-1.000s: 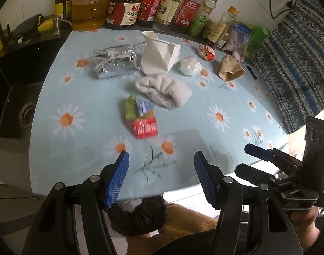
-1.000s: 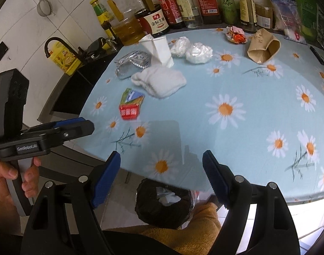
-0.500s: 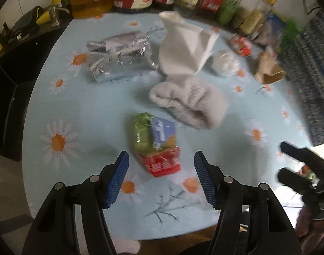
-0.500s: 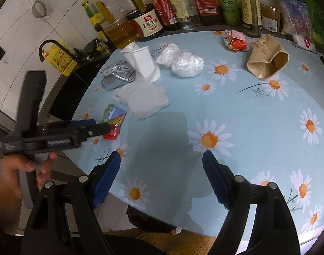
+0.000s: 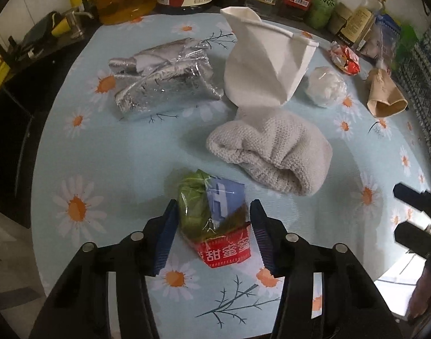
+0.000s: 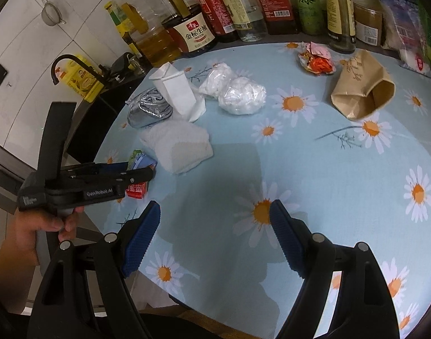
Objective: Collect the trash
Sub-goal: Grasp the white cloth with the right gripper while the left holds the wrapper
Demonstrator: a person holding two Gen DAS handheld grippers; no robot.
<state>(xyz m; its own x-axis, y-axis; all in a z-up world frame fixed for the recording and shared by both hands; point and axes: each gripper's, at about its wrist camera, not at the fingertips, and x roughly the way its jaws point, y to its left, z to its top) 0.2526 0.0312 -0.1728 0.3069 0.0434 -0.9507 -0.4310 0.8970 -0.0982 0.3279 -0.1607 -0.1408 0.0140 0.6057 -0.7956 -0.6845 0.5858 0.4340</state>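
Now closing the left gripper (image 5: 212,226) around a green-and-red snack wrapper (image 5: 215,220), pads not visibly pressing; right gripper (image 6: 215,237) spread wide over bare tablecloth (image 6: 314,169); brown paper bag (image 6: 362,96) lying open-mouthed, contents unseen.

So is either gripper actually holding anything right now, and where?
Left gripper: jaws just closing around the snack wrapper, at its two sides; firm contact can't be confirmed. Right gripper: open, nothing held.

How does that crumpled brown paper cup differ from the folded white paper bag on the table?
The brown paper cup lies on its side, mouth open sideways; the white paper bag stands upright. The cup sits apart from the other litter, while the bag is wedged among a foil wrapper and a white cloth. Both are crushed paper.
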